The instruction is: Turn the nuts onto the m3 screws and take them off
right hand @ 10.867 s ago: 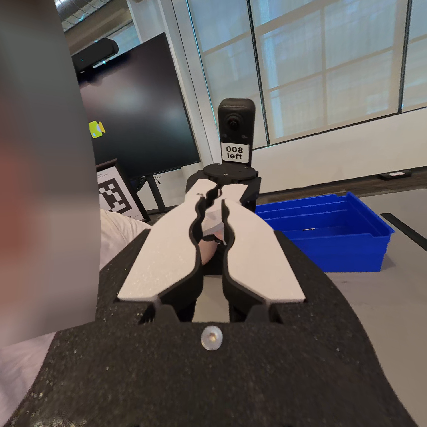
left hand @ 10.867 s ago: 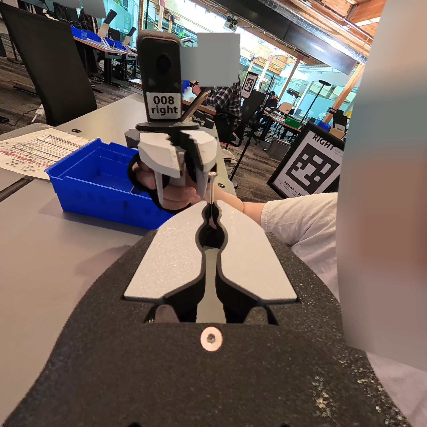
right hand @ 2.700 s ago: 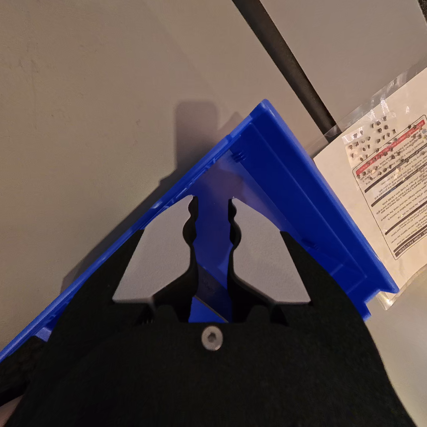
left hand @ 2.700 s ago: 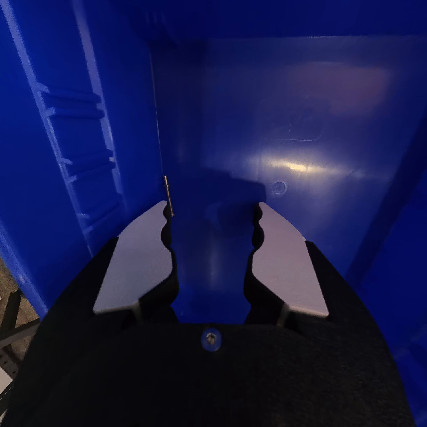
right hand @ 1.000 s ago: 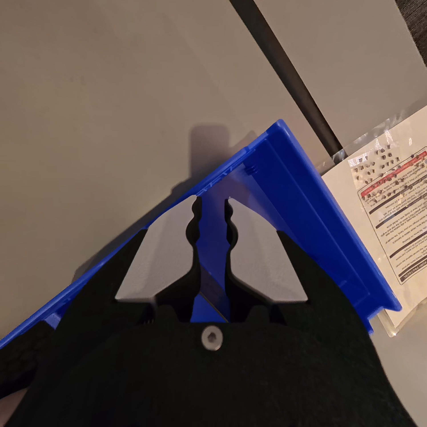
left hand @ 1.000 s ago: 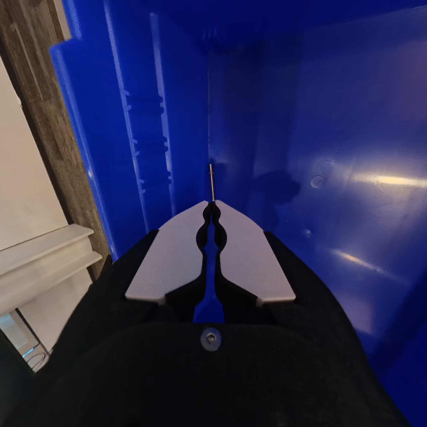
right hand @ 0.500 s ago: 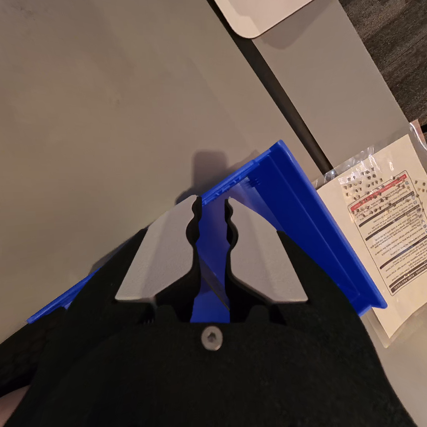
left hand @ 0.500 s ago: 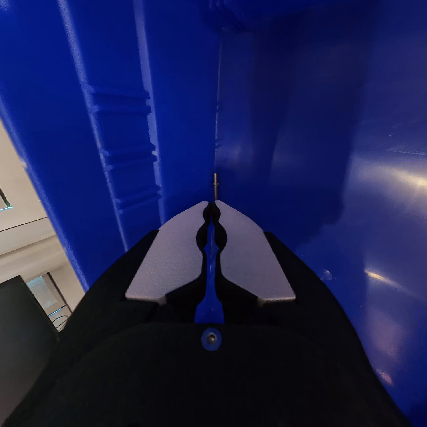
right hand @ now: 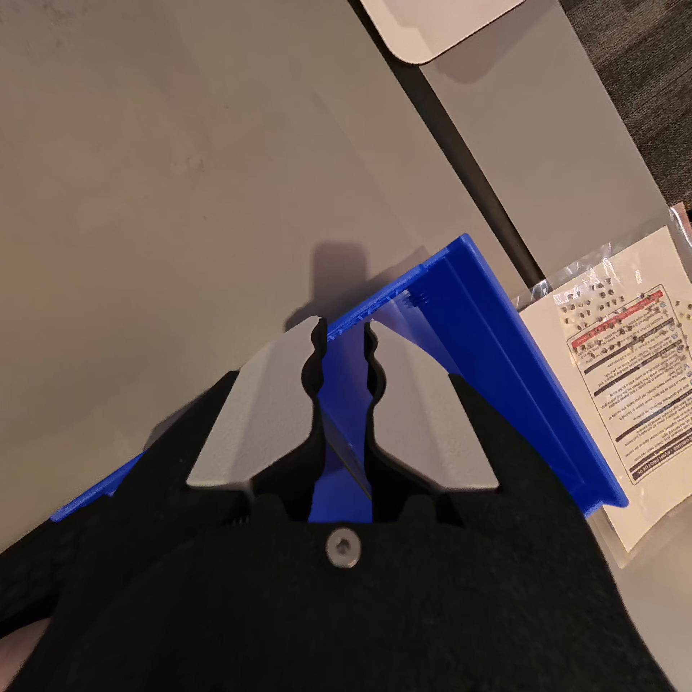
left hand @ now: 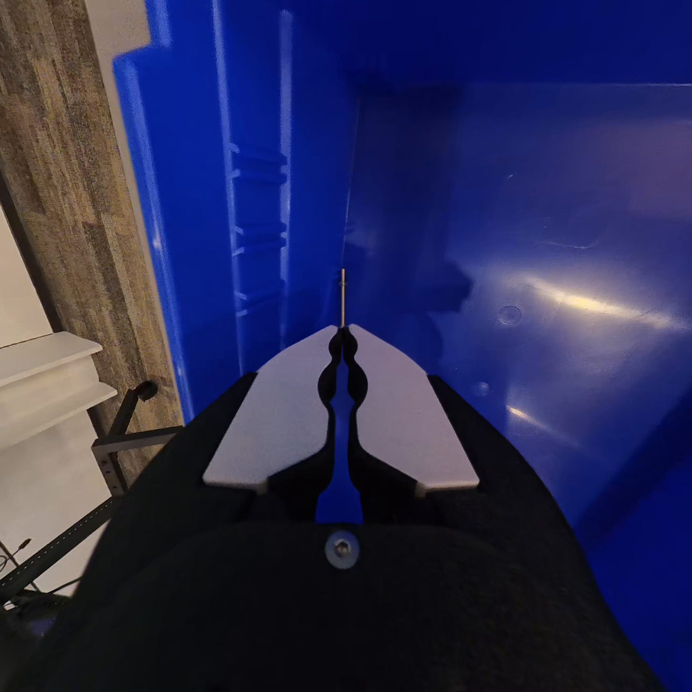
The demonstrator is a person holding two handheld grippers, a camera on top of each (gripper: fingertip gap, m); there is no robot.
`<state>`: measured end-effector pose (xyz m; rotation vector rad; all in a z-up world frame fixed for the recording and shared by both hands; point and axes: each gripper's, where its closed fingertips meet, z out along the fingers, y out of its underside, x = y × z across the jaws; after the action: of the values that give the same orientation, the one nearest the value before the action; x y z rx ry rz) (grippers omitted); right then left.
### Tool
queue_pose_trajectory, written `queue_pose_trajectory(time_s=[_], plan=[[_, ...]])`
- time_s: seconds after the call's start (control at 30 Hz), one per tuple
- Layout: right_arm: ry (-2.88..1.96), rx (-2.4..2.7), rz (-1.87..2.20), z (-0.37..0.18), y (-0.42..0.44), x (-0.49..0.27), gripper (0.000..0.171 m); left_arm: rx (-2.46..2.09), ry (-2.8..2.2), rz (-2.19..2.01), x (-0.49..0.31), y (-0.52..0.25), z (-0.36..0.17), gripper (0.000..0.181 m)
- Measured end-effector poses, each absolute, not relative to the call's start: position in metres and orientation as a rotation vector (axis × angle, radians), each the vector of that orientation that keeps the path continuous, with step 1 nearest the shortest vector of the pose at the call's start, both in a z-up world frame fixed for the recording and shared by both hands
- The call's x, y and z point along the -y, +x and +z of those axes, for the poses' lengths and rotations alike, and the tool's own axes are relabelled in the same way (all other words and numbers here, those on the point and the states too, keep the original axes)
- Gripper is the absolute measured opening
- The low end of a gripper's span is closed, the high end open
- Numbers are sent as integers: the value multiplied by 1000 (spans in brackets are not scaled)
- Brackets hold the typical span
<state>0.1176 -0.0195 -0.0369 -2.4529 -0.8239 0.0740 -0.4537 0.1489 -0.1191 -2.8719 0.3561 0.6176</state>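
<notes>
Inside the blue bin, the left gripper has its jaws pinched on a thin screw pointing at the bin's corner. Over the bin's rim, the right gripper is parted, empty; beyond lies the grey table.

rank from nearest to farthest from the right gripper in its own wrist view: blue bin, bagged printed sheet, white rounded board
1. blue bin: right at the right gripper, behind its fingers.
2. bagged printed sheet: right, beyond the bin.
3. white rounded board: top edge, farthest.
</notes>
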Motion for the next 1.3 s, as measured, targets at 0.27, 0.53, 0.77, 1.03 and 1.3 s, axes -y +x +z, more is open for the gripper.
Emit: queue_pose_trajectory(time_s=[0.27, 0.53, 0.77, 1.03, 1.3], plan=[[-2436, 805, 89, -32, 120, 20, 19, -137, -3017, 7, -136, -418, -147, 0], [-2443, 804, 78, -32, 121, 21, 19, -336, -2993, 179, -138, -426, -141, 18], [-2465, 813, 65, -38, 119, 20, 19, -801, -2877, 1004, -130, -467, -135, 7], [-2490, 830, 62, -44, 117, 19, 19, -777, -2688, 925, -156, -449, -126, 13], [-2517, 846, 56, -51, 116, 20, 19, -547, -2845, 586, -155, -441, -139, 19]])
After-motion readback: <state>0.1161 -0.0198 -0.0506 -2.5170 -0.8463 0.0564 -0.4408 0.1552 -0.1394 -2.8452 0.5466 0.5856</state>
